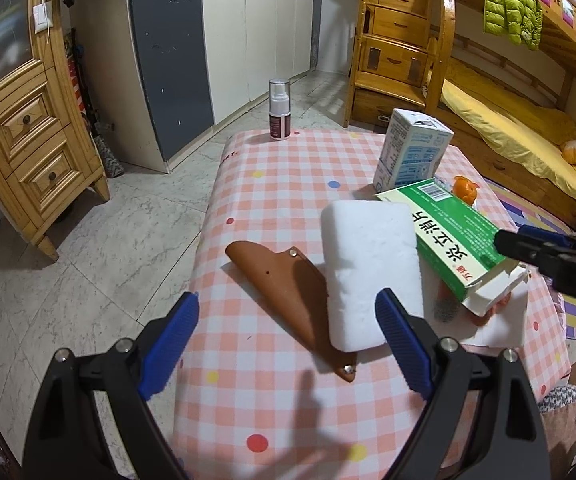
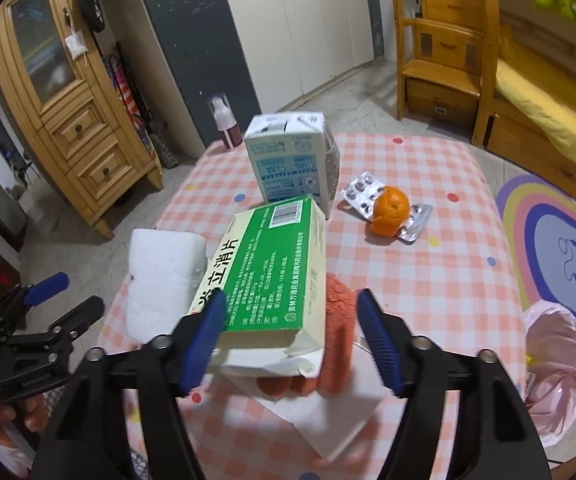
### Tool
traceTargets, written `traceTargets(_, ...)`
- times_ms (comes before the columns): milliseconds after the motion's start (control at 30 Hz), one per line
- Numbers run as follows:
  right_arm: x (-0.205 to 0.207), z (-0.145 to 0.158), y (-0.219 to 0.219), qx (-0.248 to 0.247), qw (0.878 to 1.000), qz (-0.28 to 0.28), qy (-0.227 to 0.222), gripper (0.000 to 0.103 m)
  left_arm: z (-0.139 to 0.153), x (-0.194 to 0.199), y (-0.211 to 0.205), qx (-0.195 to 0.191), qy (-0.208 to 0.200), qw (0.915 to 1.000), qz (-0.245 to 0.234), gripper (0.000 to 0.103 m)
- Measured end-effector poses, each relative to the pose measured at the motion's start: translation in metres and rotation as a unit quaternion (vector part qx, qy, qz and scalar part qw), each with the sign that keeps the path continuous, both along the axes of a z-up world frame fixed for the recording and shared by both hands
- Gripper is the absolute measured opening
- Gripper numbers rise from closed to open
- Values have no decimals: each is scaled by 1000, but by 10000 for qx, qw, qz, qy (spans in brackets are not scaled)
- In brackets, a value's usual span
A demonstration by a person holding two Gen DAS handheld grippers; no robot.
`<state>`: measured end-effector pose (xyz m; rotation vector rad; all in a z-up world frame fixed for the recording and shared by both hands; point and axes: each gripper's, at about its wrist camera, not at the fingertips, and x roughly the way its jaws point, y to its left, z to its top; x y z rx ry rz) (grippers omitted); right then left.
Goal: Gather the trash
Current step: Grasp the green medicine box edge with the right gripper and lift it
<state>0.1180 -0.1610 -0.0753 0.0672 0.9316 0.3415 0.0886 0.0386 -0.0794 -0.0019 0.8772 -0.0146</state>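
Observation:
A green medicine box (image 2: 272, 272) with a torn open end lies tilted over a white foam block (image 2: 160, 284) and a red cloth (image 2: 337, 336). My right gripper (image 2: 291, 298) stands open around the box's near end. Its left pad is at the box's side, and its right pad is clear of the box. My left gripper (image 1: 288, 298) is open and empty above the table, just short of the foam block (image 1: 371, 268) and a brown leather sheath (image 1: 284, 288). A milk carton (image 2: 291, 160), an orange peel (image 2: 391, 212) and a used blister pack (image 2: 361, 192) sit farther back.
The table (image 1: 268, 200) has a pink checked cloth. A spray bottle (image 1: 280, 110) stands at its far edge. White paper (image 2: 327, 420) lies under the red cloth. A bin with a pink bag (image 2: 555, 368) stands on the floor to the right. Wooden furniture surrounds the table.

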Motion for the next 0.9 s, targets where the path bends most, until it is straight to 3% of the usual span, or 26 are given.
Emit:
traceTargets(267,0,-27,27,-403,9987,273,119,77,-11,2,8,-16,124,9999,48,87)
traceTargets(300,-2,-26,28,-468,9985,280,56,75,-12,3,9,-10,138,9999,56,87)
traceTargets(433,-10,-15,30,-463,9984,309,-123,47,-12,2,11,-3,139,9999,82,87)
traceTargets(567,-19,6,25,-305,9983,323,-375,34,-9,0,11,-6,106,9999,78,87)
traceTargets(700,-31,29,19,-202,9971,300,-669,29,-6,-5,8,-24,85,9999,58,87)
traceTargets(900,-57,48,6,-816,9891,33,-1227,25,-9,-9,-5,2,116,9998,-132,87)
